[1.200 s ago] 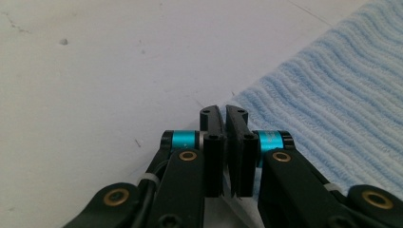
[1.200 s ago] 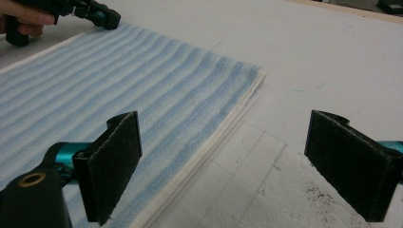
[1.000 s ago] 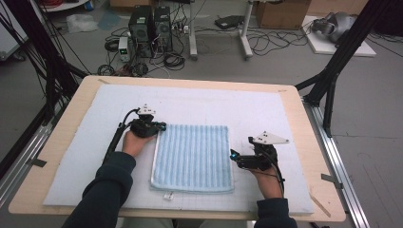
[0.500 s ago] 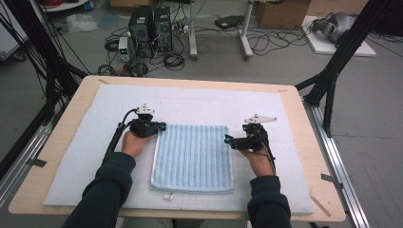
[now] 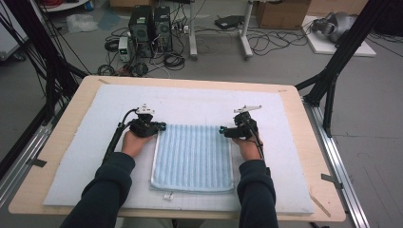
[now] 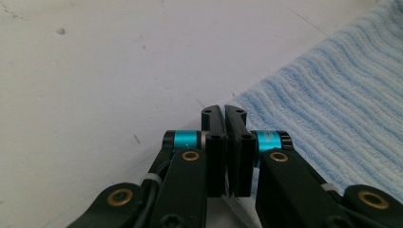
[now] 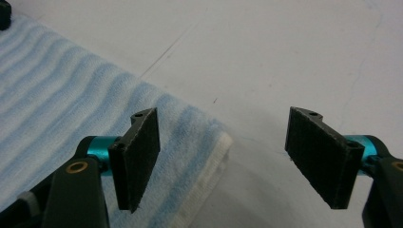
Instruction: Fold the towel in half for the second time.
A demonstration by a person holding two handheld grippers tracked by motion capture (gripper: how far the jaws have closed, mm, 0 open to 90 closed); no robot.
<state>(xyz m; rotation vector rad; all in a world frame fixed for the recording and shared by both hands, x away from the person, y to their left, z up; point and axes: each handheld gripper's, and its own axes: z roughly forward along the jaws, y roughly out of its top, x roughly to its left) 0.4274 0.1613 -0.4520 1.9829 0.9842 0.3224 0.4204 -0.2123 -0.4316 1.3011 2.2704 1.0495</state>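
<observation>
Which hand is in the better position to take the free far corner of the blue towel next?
Right. The right gripper has open jaws that have just been closing, with the blue towel corner between them. The left gripper is shut at the other far corner, apparently already on the towel's edge.

No text, label, brand, number or sign can be read in any of the views. A small white tag (image 5: 167, 195) is seen at the near edge of the towel (image 5: 192, 156), well behind both grippers towards the person, but it is too small for any print to be made out.
</observation>
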